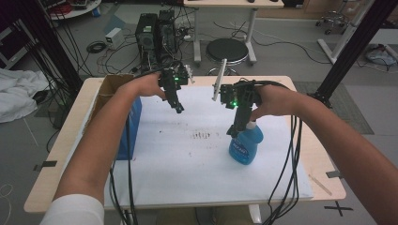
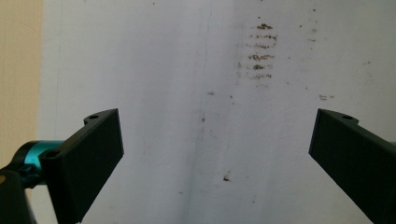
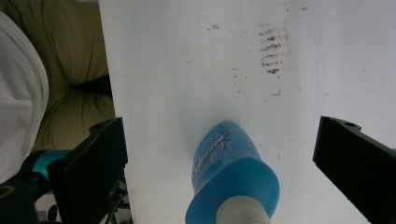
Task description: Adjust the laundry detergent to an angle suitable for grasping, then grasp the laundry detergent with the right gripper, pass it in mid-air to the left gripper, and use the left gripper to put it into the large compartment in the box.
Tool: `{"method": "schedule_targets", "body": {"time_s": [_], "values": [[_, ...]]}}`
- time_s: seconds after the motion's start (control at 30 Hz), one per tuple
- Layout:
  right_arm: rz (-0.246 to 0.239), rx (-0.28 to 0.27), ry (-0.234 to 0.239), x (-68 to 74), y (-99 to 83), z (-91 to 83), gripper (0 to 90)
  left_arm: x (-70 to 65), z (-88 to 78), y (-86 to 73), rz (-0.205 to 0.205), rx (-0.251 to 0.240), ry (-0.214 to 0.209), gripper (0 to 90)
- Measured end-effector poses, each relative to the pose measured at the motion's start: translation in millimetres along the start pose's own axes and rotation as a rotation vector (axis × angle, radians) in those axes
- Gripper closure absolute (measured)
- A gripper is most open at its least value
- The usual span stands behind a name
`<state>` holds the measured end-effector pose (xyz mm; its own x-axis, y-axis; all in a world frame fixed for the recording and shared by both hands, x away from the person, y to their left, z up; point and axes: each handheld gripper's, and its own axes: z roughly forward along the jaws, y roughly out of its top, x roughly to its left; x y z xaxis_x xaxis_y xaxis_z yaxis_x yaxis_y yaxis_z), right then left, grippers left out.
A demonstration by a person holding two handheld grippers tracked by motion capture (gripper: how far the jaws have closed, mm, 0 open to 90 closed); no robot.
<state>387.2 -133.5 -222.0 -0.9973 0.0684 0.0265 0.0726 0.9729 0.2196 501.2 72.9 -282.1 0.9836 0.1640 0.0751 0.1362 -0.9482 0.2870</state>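
Note:
A blue plastic bottle [image 1: 246,146] with a white neck stands upright on the white sheet [image 1: 187,164] at the right of the table. My right gripper [image 1: 233,132] hangs just over its top, pointing down. In the right gripper view the bottle [image 3: 231,172] sits between the wide-apart jaws, and neither pad touches it. My left gripper [image 1: 179,108] hovers over the back left of the sheet, open with nothing in it. In the left gripper view the left gripper [image 2: 217,121] looks down on bare sheet and a brown smudge [image 2: 259,51].
An open cardboard box [image 1: 110,86] with a blue side [image 1: 131,126] stands at the table's left edge. Brown smudges [image 1: 202,136] mark the sheet's middle. A thin wooden stick [image 1: 320,184] lies at the front right. Cables trail off the front edge. A stool [image 1: 227,49] stands behind the table.

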Motion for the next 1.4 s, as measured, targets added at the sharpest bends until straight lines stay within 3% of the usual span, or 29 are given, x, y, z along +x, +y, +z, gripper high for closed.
{"method": "schedule_targets", "body": {"time_s": [0.83, 1.4], "values": [[-0.015, -0.015, -0.018, 13.5, -4.7, -8.7, 1.9, -12.4, -12.6, -0.4, -0.01, -0.001, 0.032, 2.9], [0.01, -0.025, -0.045, 20.3, -18.1, -15.5, 2.0, -17.7, -12.9, 4.4, 0.0, -0.005, 0.037, 2.9]]}}
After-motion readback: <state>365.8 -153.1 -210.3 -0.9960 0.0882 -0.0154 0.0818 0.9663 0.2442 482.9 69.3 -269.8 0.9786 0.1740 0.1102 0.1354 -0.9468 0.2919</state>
